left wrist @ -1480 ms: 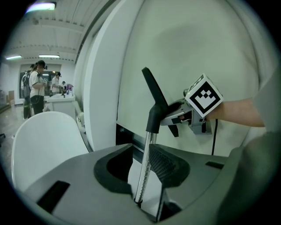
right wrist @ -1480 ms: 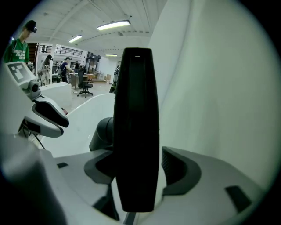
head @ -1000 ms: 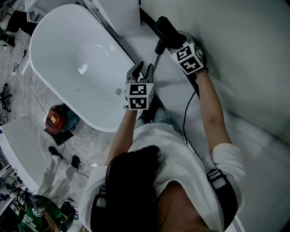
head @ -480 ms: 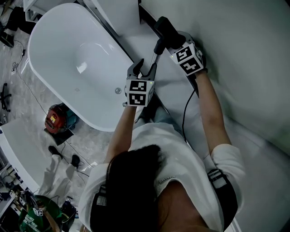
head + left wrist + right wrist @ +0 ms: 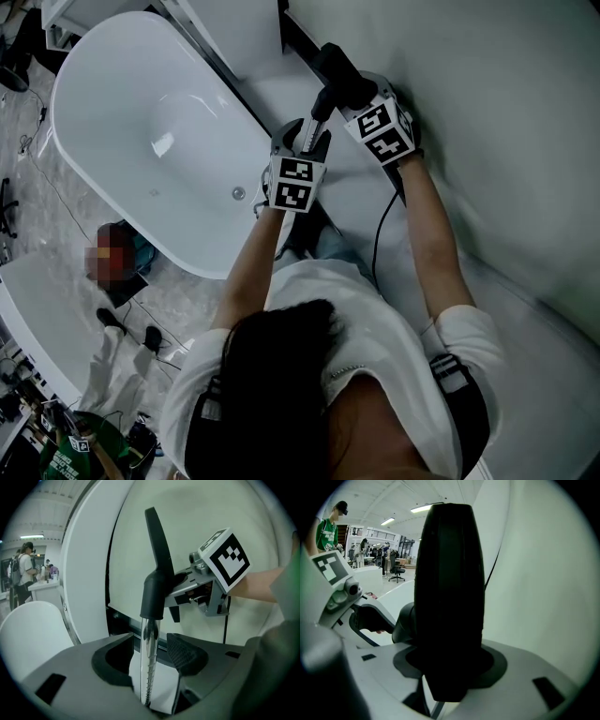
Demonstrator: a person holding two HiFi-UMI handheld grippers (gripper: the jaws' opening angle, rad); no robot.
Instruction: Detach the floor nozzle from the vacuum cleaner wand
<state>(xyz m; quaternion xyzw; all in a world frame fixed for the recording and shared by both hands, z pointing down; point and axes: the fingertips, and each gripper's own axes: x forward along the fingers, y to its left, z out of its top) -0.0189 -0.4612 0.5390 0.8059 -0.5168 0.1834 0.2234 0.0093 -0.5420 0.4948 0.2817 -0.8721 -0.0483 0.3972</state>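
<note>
left claw (image 5: 151, 644), just spreading, straddles the wand (image 5: 150, 623); right gripper view shows right claw (image 5: 450, 665) pinching nozzle (image 5: 449, 588).

The right tool (image 5: 449, 670) clamps the black floor nozzle (image 5: 449, 592) — pale wall (image 5: 539, 597) behind.

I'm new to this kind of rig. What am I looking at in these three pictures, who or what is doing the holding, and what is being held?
There is no robot here: a person holds a hand-held gripper in each hand, and the patterned cubes are part of those grippers. The head view looks steeply down from above the person, with a white bathtub at its left. The other two pictures come from a camera riding on each gripper, looking along its jaws. The right gripper has just been closing its jaws and grips the black floor nozzle. The left gripper has just been opening its jaws; the shiny vacuum wand stands between them, not clamped.
</note>
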